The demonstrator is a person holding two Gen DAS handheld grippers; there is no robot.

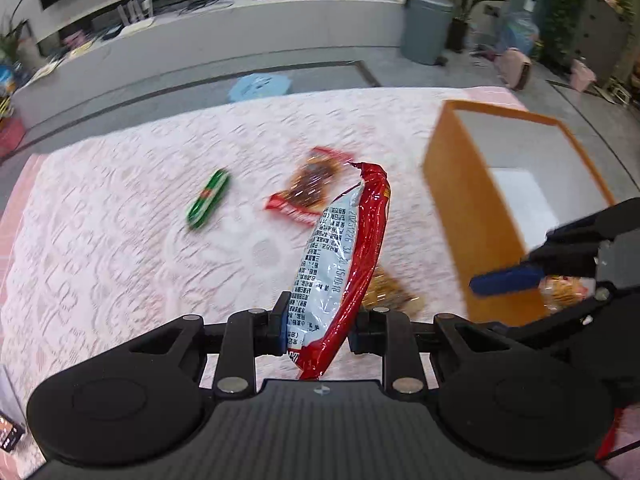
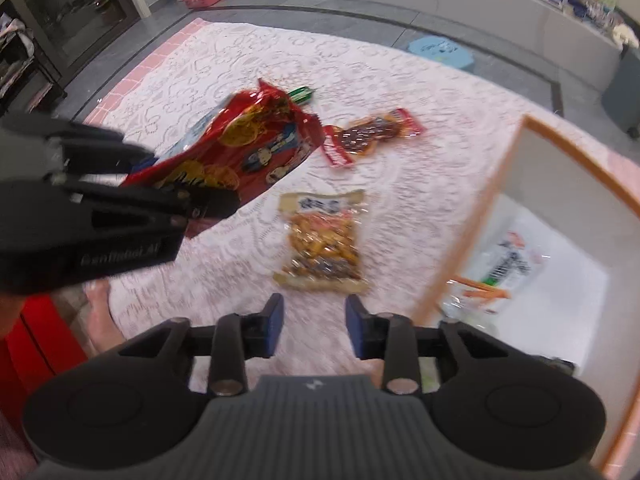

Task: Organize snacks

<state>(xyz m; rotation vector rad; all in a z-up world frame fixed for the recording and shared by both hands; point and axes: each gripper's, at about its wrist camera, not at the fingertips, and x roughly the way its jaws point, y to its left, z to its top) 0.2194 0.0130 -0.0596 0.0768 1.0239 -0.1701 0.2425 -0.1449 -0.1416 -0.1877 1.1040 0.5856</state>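
Left gripper (image 1: 318, 330) clamped on the lower end of a red snack bag (image 1: 344, 264), jaws pressed against it from both sides. Bag raised off the cloth, printed white back toward the left wrist camera, crimped top end pointing away. Same bag seen from the right wrist camera (image 2: 240, 148), showing its red front with cartoon figures and round biscuits.

Right gripper (image 2: 315, 326) with jaws parted, blue pads facing each other, nothing between them. Hanging just above a clear packet of golden-brown snacks (image 2: 322, 240) lying flat on the pink lace tablecloth (image 2: 224, 64). Whether the pads touch that packet: cannot tell. Same gripper at the right edge of the left wrist view (image 1: 520, 276), 1 blue pad showing in front of the box.

Orange-sided box (image 1: 472, 208) with white interior standing on the cloth to the right of both grippers. Inside it, a white bag with dark lettering (image 2: 512, 264) and some orange sticks (image 2: 484, 288) beside it.

Further out on the cloth, well apart from the box: a red packet of dark dried meat (image 1: 308, 188) and a green wrapped bar (image 1: 208, 198), blurred. A light blue round stool (image 1: 260, 85) on the grey floor beyond the table.
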